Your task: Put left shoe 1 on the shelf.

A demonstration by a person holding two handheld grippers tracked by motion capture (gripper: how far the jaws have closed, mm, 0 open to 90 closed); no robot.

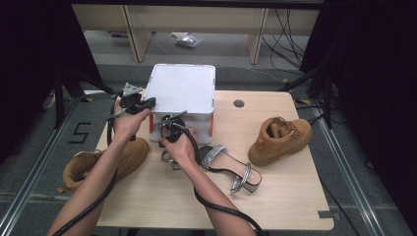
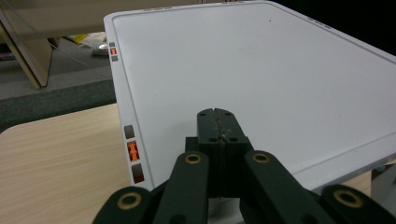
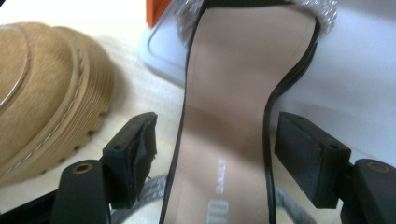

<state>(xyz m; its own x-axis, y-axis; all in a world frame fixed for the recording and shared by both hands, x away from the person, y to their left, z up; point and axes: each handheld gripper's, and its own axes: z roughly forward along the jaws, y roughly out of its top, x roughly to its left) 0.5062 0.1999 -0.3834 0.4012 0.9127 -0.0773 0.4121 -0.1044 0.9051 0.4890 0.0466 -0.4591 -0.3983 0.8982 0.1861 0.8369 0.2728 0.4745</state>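
Observation:
A black sandal (image 3: 224, 93) with a beige insole and a glittery silver strap lies between the jaws of my right gripper (image 3: 217, 140). The jaws stand open, and both pads are clear of the sole's edges. Its toe points at the front of the white box (image 3: 355, 79), near an orange corner (image 3: 156, 9). In the high view my right gripper (image 1: 169, 124) is just in front of the box (image 1: 182, 88), with that sandal's strap (image 1: 169, 161) showing under the hand. My left gripper (image 2: 217, 116) is shut on nothing, over the left edge of the white lid (image 2: 261, 70).
The matching sandal (image 1: 231, 168) lies on the table to the right of my right hand. One tan boot (image 1: 280, 140) stands at the right. The other boot (image 1: 105, 160) sits at the table's left edge, close to my right gripper's left jaw.

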